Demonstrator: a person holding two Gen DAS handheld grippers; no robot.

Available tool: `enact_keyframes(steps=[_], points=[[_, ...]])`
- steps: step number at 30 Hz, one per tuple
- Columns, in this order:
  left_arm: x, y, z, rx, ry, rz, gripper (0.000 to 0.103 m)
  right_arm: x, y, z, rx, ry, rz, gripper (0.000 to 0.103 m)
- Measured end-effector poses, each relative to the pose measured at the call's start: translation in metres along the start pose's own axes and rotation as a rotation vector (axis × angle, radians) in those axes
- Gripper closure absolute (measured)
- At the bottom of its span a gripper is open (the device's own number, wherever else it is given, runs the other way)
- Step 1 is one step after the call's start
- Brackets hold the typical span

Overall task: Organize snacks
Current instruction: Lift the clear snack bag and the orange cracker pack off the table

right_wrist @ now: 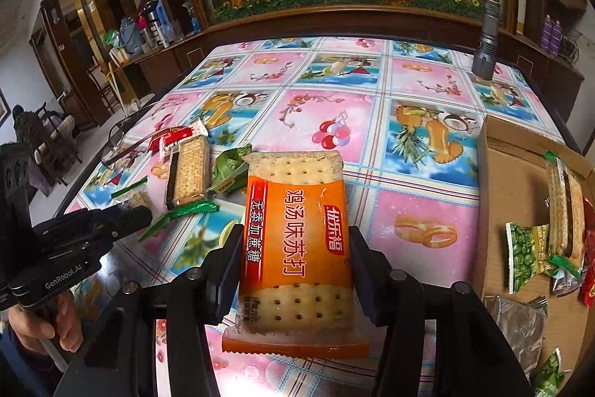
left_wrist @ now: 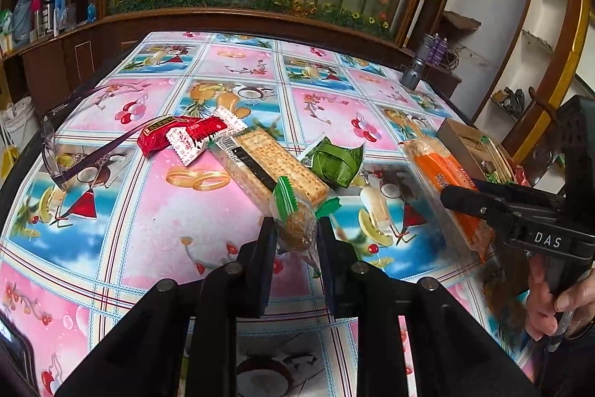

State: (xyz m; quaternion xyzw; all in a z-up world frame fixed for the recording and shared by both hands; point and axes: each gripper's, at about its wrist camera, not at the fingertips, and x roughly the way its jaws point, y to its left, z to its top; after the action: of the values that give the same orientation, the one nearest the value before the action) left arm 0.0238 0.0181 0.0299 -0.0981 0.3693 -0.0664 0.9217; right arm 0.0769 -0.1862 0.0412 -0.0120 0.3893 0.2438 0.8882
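Gripping the orange-wrapped rectangular cracker packet lengthwise, the right tool has the brown cardboard box on its right; the left tool pinches a small clear green-striped biscuit packet.

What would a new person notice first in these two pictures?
First, the orange cracker packet clamped in the right tongs above the bright fruit-patterned tablecloth. Then the left tongs, shut on a small green-striped snack, with more snacks behind it. A cardboard box holding snacks sits at the table's right.
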Motion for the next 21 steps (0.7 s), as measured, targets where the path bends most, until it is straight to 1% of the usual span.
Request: enact_keyframes(steps=[8,16,21], points=[[0.001,0.0,0.001,-0.002,-0.001,-0.014,0.082,-0.002,-0.006,0.001,0.029,-0.007,0.008,0.046],[-0.007,-0.004,0.002,0.017,-0.044,0.023,0.082,0.003,-0.01,0.001,0.047,0.009,0.025,0.046],[-0.01,-0.007,0.002,0.033,-0.058,0.038,0.082,0.002,-0.008,0.0,0.049,0.007,0.036,0.046]])
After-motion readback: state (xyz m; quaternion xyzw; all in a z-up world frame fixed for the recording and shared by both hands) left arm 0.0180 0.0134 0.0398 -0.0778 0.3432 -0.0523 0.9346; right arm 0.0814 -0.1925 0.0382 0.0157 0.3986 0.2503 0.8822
